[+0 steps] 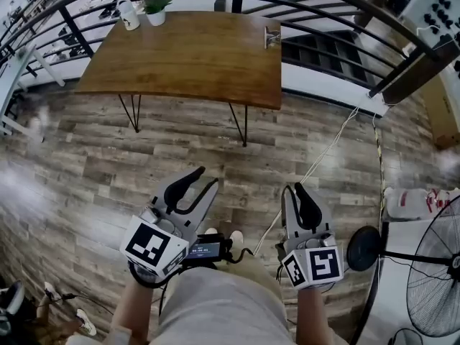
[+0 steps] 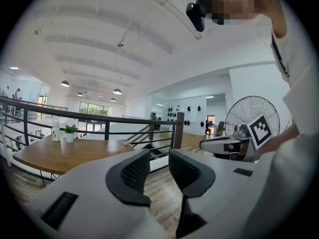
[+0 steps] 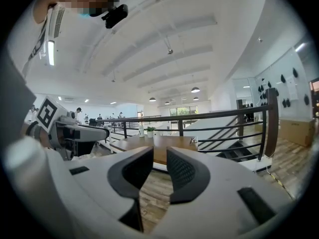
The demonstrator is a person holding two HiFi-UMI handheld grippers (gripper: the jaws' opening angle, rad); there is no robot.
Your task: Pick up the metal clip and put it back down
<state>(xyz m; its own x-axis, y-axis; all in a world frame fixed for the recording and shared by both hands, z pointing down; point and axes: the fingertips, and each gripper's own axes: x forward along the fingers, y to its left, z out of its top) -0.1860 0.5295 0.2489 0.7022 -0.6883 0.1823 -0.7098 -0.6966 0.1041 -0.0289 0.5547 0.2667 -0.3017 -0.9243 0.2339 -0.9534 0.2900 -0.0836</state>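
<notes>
The metal clip stands near the right edge of a wooden table, far ahead of both grippers. It shows small in the left gripper view and in the right gripper view. My left gripper hangs over the wood floor close to the person's body, jaws apart with nothing between them. My right gripper is level with it to the right, also open and empty. Neither one is near the table.
A white bottle and a potted plant stand at the table's far left. A black railing runs behind the table, with stairs beyond. A floor fan and a white cable are on the right.
</notes>
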